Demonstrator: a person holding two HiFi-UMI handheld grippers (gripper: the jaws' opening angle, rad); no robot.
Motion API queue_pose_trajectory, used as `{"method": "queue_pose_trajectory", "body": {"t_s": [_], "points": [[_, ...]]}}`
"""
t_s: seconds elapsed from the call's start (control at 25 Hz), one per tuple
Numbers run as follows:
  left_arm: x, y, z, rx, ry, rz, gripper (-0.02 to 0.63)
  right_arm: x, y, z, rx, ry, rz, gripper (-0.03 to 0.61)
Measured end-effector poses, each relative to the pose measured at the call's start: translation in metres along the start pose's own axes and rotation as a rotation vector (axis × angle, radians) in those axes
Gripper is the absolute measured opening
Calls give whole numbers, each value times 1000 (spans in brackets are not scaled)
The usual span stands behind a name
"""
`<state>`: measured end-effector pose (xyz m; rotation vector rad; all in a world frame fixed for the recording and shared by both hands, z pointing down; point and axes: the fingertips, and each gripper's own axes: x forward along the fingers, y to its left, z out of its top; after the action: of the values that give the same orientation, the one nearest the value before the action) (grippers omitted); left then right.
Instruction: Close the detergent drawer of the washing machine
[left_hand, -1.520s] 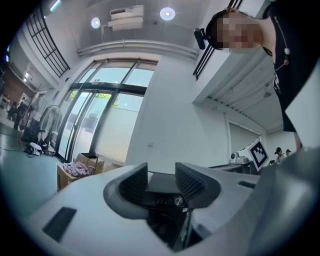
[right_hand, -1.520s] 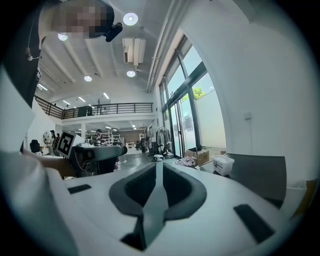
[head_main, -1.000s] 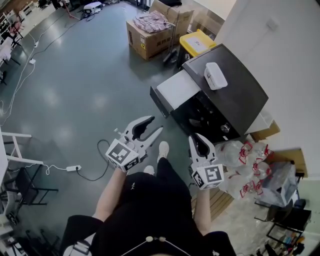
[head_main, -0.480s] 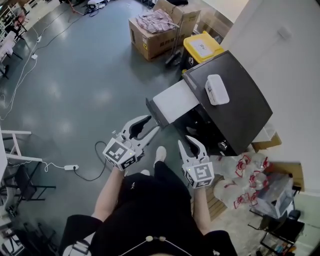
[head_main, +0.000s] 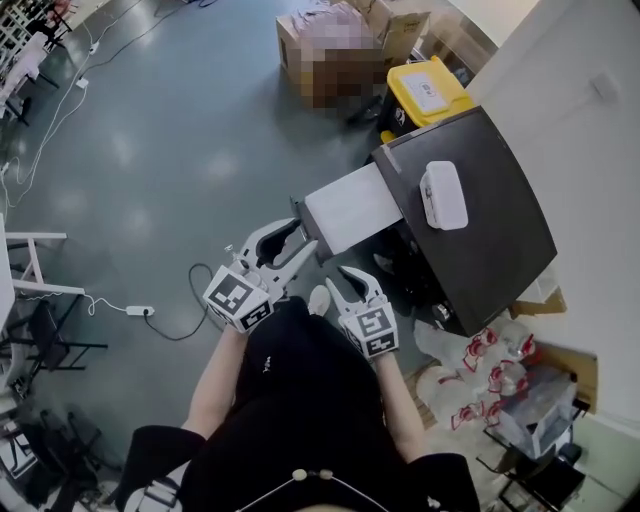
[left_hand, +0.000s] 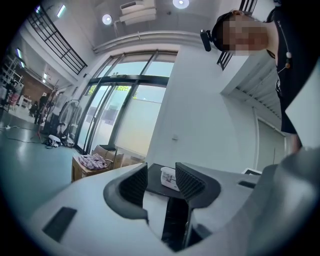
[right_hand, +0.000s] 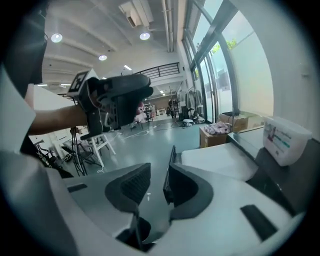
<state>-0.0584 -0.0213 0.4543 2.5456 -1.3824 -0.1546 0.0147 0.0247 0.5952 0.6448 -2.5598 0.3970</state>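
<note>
Drawer (head_main: 350, 208) is out, sticking left from the front of the washing machine (head_main: 480, 230) over the grey floor (head_main: 170, 150); it has a pale top face and a dark front panel at its left end. Left gripper (head_main: 305, 235) sits right at that front panel's near corner, jaws released, nothing in them. The head view can't settle whether a tip touches the panel. Its own view doesn't help: it looks level across the machine top, with only the far-off white container (head_main: 444, 195) framed in the gap. Right gripper (head_main: 355, 278) is just near of the drawer, close to the person's legs, tilted down. Its jaws have just been opening and stand apart, gripping nothing. Right gripper view adds what the head view lacks: the drawer's dark front seen edge-on just beyond the gap, not pinched, the pale top running off to the right, and the left gripper up at far left. Yellow bin (head_main: 428, 88) stands far of the machine, cardboard box (right_hand: 217, 134) further out, plastic bags (head_main: 490, 365) near right. Power strip (head_main: 139, 311) lies on the floor, left.
</note>
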Motion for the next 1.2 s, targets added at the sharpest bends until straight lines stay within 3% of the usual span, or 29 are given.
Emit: {"method": "queue_pose_trajectory", "body": {"t_s": [0.2, 0.56, 0.76, 1.2], "points": [[6, 10, -1, 0, 14, 22, 163, 34, 2, -28, 9, 98, 58, 121], [10, 31, 5, -22, 18, 16, 163, 75, -6, -68, -9, 255, 25, 108], [12, 43, 4, -36, 23, 15, 163, 83, -3, -71, -31, 298, 35, 52], [20, 59, -3, -64, 41, 3, 161, 85, -4, -72, -36, 376, 42, 43]]}}
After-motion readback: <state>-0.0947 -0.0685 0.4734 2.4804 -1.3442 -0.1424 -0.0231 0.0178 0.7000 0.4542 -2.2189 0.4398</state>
